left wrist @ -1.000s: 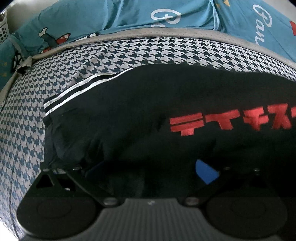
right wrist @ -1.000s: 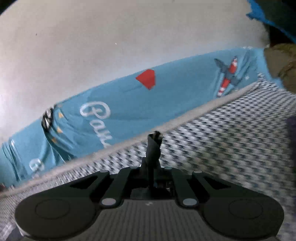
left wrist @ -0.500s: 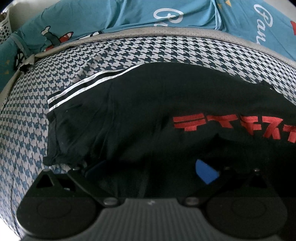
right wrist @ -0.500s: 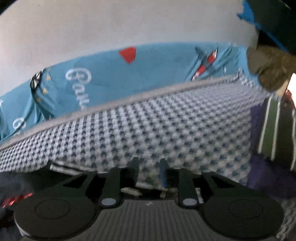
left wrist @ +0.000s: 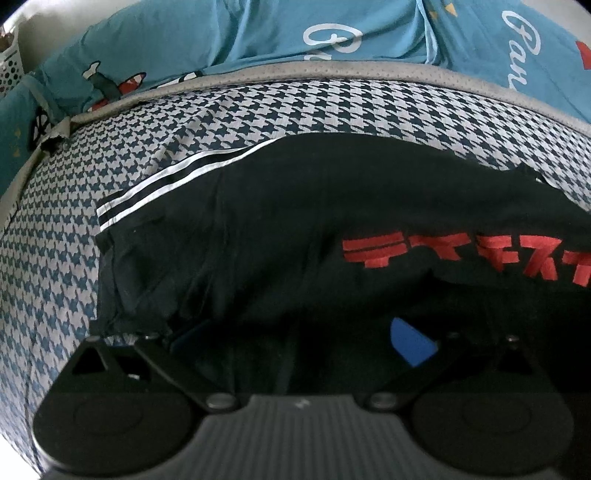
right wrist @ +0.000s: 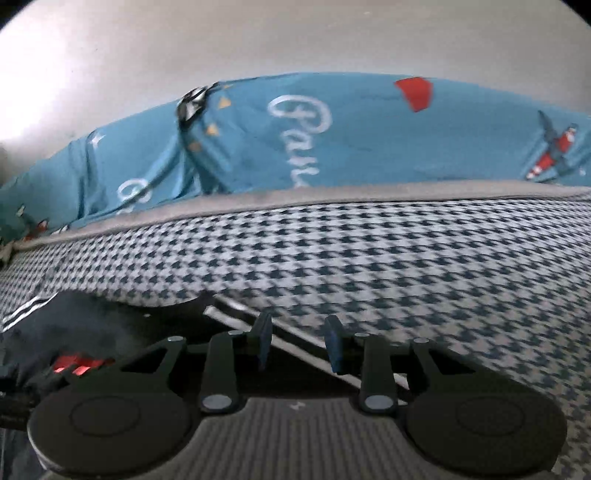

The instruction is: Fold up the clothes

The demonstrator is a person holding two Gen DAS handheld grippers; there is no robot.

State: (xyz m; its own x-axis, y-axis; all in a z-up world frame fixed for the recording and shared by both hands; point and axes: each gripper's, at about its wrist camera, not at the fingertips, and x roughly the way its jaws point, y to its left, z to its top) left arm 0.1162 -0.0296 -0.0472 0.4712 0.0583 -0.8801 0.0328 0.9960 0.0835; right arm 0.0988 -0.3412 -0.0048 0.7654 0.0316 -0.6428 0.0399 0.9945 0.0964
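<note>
1. The bed, under a houndstooth cover, carries the task's thing, with a blue printed quilt bunched along its far edge.
2. The black garment, with red lettering and white stripes, lies spread on the cover with loose creases; a striped edge shows at its left corner and another at its right.
3. The left tool sits low over the near hem, its jaws spread wide with dark cloth lying between them; whether either pad bites the fabric cannot be told.
4. The right tool hovers at the garment's right striped corner, jaws parted, with a white stripe running through the gap; it holds nothing.
5. Judgement: the scene fits either a corner about to be gripped or one just let go. To fold well, both tools should grip matching corners through all the layers, keep the hem taut between them, and carry it over evenly so that the creases smooth out and do not get folded in.
</note>
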